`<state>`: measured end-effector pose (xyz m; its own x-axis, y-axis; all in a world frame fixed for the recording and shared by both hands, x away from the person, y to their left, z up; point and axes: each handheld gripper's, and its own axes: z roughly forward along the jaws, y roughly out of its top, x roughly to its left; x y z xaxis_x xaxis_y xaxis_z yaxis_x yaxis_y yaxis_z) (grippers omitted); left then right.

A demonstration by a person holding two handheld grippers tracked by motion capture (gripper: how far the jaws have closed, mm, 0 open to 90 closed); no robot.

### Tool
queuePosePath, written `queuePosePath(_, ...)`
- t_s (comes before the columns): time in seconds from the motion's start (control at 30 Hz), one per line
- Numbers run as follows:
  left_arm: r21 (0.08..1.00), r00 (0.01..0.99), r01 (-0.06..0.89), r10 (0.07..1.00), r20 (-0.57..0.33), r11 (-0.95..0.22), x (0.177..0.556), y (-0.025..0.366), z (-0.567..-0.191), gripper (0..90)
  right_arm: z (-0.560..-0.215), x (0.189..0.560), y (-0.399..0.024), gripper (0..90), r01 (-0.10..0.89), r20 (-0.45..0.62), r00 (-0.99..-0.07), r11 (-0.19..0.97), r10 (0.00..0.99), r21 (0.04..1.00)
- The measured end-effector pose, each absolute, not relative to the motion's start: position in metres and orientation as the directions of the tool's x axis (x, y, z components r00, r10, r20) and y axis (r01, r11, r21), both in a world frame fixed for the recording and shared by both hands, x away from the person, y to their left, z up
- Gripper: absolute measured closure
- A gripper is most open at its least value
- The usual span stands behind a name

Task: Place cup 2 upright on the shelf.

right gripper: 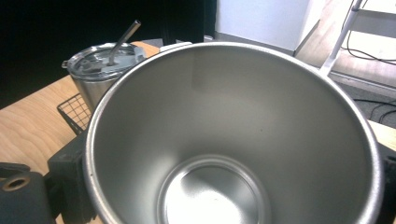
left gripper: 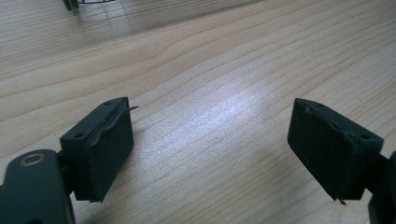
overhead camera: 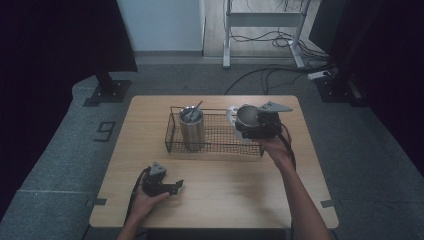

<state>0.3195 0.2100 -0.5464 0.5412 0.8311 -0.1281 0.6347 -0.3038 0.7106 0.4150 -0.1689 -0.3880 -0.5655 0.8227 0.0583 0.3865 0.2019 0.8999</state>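
- Right gripper (overhead camera: 246,131) has its jaws clamped across an empty steel cup (right gripper: 233,135), held over the right end of the wire basket (overhead camera: 215,147).
- A lidded steel tumbler (overhead camera: 192,127) with a straw already stands in the basket's left half.
- Best bet now: keep the cup upright, lower it straight into the free right half, clear of the rim and the tumbler.
- Left gripper (overhead camera: 175,187) rests low on the tabletop (overhead camera: 225,190), jaws apart with nothing between them.
- Pale wood surface; grey floor, dark curtains and trailing cables beyond.
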Motion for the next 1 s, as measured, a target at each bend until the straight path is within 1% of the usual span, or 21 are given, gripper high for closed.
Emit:
queuePosePath(0.5,0.71,0.537,0.638,0.834,-0.13,-0.3,0.32,0.211,-0.546,14.8,-0.388,0.43,-0.168,6.7,0.401,0.05,-0.556,0.215,0.83,0.891)
queuePosePath(1.0,0.71,0.529,0.64,0.839,-0.13,-0.294,0.32,0.211,-0.546,14.7,-0.401,0.449,-0.169,6.7,0.426,0.061,-0.538,0.209,0.84,0.88)
